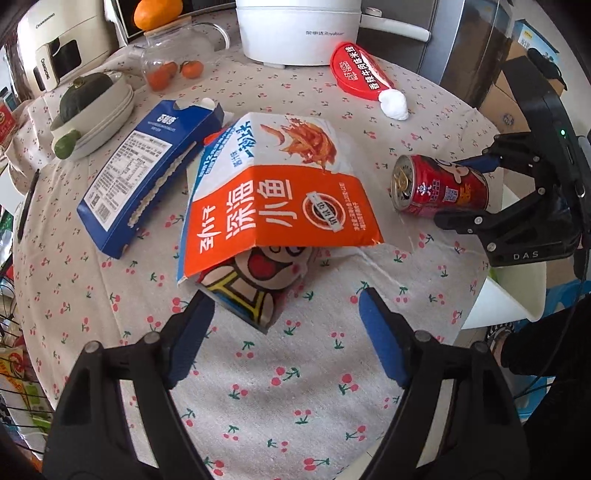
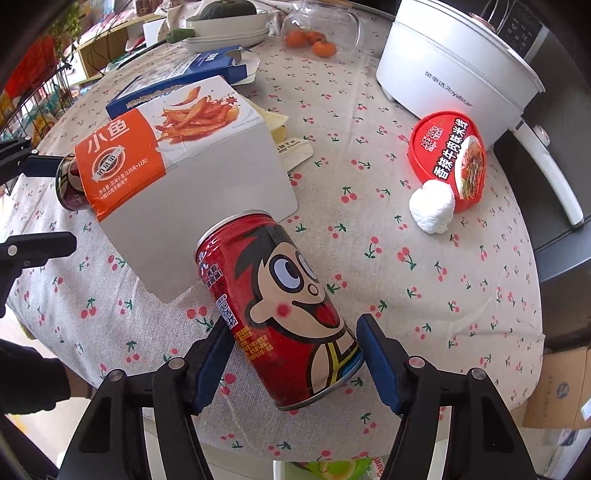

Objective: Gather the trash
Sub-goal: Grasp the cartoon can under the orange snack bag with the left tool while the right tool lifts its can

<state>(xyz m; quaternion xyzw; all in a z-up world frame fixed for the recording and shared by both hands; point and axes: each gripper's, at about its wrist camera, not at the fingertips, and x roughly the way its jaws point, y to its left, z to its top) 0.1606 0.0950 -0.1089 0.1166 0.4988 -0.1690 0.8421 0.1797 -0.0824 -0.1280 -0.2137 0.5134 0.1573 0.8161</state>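
A red cartoon can (image 2: 280, 310) lies on its side on the cherry-print tablecloth, between the pads of my right gripper (image 2: 295, 362), which closes on it; it also shows in the left wrist view (image 1: 439, 188). A second cartoon can (image 1: 255, 284) lies under an orange and white snack box (image 1: 277, 192). My left gripper (image 1: 284, 332) is open just in front of that can. A blue box (image 1: 147, 173), a red noodle lid (image 1: 358, 72) and a white paper ball (image 1: 395, 105) lie further back.
A white electric pot (image 1: 295, 29) stands at the back. A glass jar with tangerines (image 1: 173, 62) and stacked bowls with a squash (image 1: 92, 107) stand back left. The table's edge (image 1: 476, 295) runs at the right.
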